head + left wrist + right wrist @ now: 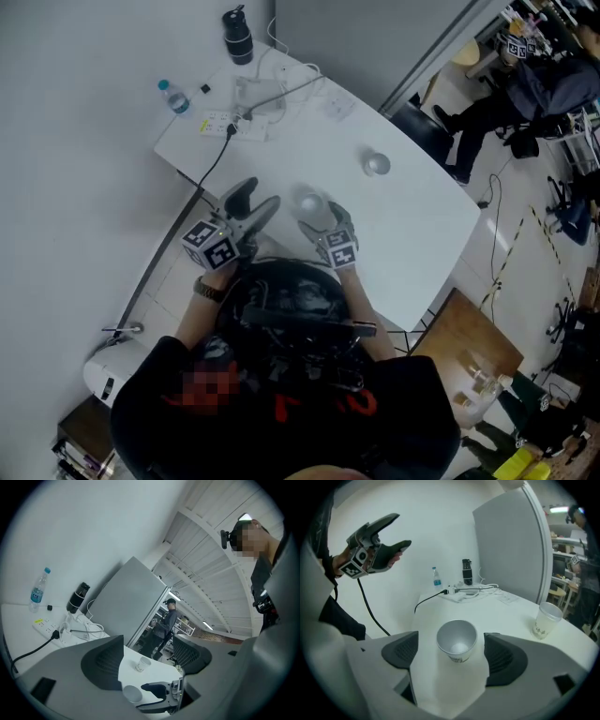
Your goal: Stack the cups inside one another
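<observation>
Two pale paper cups stand on the white table (422, 253). The near cup (457, 641) stands upright between the jaws of my right gripper (452, 652), whose pads stay clear of its sides, so it is open. From above, this cup (309, 202) sits just beyond my right gripper (326, 221). The far cup (547, 619) stands alone towards the table's right (376, 164). My left gripper (258, 201) hangs in the air left of the near cup, open and with nothing held. Along its jaws (145, 657) I see both cups small, the near cup (132, 693) and the far cup (143, 664).
At the table's far end are a water bottle (173, 97), a black flask (238, 36), and a power strip with cables (225, 124). A grey partition (511, 545) stands behind the table. A person (525, 94) sits beyond the right edge. A wooden board (469, 347) lies on the floor.
</observation>
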Demonstrator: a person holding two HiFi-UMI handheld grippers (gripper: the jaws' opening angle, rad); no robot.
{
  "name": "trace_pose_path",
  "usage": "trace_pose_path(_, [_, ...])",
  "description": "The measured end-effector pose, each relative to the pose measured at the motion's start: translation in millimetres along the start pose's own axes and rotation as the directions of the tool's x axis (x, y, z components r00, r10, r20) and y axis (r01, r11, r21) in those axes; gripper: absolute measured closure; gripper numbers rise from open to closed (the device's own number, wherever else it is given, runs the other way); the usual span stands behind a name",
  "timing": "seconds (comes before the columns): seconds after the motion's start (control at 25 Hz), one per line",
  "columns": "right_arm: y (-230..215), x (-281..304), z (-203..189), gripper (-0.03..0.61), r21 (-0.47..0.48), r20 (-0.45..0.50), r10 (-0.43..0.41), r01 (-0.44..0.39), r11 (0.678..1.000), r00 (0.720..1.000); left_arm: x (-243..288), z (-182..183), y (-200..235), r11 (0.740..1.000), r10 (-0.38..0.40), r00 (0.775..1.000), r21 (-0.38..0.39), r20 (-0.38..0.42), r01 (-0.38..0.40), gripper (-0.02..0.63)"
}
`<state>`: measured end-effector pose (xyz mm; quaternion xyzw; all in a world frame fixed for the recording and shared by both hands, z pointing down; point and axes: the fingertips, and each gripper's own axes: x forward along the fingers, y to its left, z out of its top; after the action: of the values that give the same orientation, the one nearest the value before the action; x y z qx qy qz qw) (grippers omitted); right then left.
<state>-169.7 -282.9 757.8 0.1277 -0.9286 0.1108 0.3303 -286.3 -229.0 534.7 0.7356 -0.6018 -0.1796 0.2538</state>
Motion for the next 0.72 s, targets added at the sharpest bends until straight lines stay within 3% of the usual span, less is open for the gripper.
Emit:
trace_pose_path(0.28, [-3.4, 49.1, -8.5, 0.13, 0.028, -0.068, 0.009, -0.007, 1.0, 0.998, -7.9, -5.0, 7.9, 1.0, 0.009, 1.0, 0.017, -0.017, -0.009, 0.284])
trace_pose_path(0.32, [-3.7, 51.2, -9.1, 0.172, 0.036, -0.068, 0.004, -0.001, 0.999, 0.998, -8.0, -4.5, 8.6, 1.0, 0.01, 1.0, 0.015, -0.019, -0.01, 0.284])
trace_pose_path(0.48, [-2.5, 42.5, -10.3, 0.195, 0.073, -0.066, 0.015, -0.01, 0.997, 0.998, -5.9, -7.2, 10.4, 1.0, 0.011, 1.0, 0.006, -0.022, -0.011, 0.284])
trace_pose_path(0.72, [-25.4, 11.9, -14.7, 0.195, 0.141, -0.027, -0.043, 0.046, 0.989, 0.999, 16.6, -6.0, 2.7, 0.999, -0.044, 0.998, 0.0, -0.047, 0.044, 0.284])
